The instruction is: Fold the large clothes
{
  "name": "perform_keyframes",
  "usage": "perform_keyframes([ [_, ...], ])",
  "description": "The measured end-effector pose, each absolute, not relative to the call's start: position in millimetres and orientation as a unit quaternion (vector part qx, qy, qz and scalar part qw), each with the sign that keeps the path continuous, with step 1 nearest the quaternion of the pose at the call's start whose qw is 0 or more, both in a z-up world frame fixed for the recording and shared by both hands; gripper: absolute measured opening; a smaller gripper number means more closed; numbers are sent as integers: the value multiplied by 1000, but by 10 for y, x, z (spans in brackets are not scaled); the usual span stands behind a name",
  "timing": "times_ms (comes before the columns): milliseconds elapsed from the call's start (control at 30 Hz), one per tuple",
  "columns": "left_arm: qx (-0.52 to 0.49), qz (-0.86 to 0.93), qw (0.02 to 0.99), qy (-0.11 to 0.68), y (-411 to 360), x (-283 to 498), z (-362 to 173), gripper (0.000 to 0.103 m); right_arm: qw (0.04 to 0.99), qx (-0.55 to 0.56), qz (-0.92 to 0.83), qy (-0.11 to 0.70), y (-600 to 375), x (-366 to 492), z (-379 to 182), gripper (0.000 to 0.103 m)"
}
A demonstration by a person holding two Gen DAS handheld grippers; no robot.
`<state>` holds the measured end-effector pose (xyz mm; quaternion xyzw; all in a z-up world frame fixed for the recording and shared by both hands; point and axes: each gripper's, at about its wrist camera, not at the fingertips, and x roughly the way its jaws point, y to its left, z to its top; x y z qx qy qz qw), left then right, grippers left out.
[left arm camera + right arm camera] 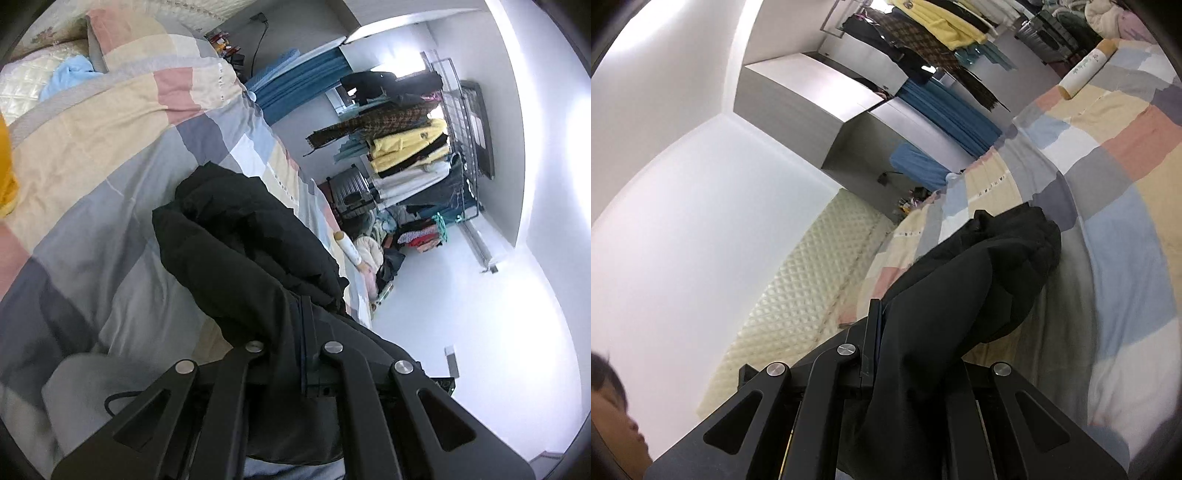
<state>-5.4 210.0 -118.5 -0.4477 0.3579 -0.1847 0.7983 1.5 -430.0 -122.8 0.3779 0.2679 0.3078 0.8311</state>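
A large black padded jacket (240,251) hangs bunched over the patchwork bedspread (110,147). My left gripper (295,332) is shut on the jacket's fabric, which drapes over and between its fingers. In the right wrist view the same black jacket (979,280) is lifted above the bed (1126,166). My right gripper (897,332) is shut on another part of it, and cloth covers most of the right finger. Both grippers hold the garment off the bed, tilted sideways.
A clothes rack (413,147) with yellow, white and dark garments stands by the far wall. A cardboard tube (349,247) lies at the bed's edge, also seen in the right wrist view (1086,70). A quilted headboard (798,302) and blue curtain (953,114) are nearby.
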Motion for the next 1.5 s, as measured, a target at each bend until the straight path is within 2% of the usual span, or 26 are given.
perform_keyframes([
  [300, -401, -194, 813, 374, 2079, -387, -866, 3, 847, 351, 307, 255, -4366, -571, -934, 5],
  [533, -393, -198, 810, 388, 2078, -168, -824, 3, 846, 362, 281, 273, -4449, -407, -874, 5],
  [833, -374, -156, 814, 416, 2109, 677, -696, 3, 839, 372, 245, 312, -4435, 540, -767, 5],
  [1000, -363, -112, 816, 436, 2077, 1232, -697, 4, 862, 332, 195, 329, -4320, 1193, -733, 5],
  [1500, -195, 37, 858, 474, 1632, 2424, -907, 4, 879, 227, 78, 411, -3945, 2555, -1066, 4],
])
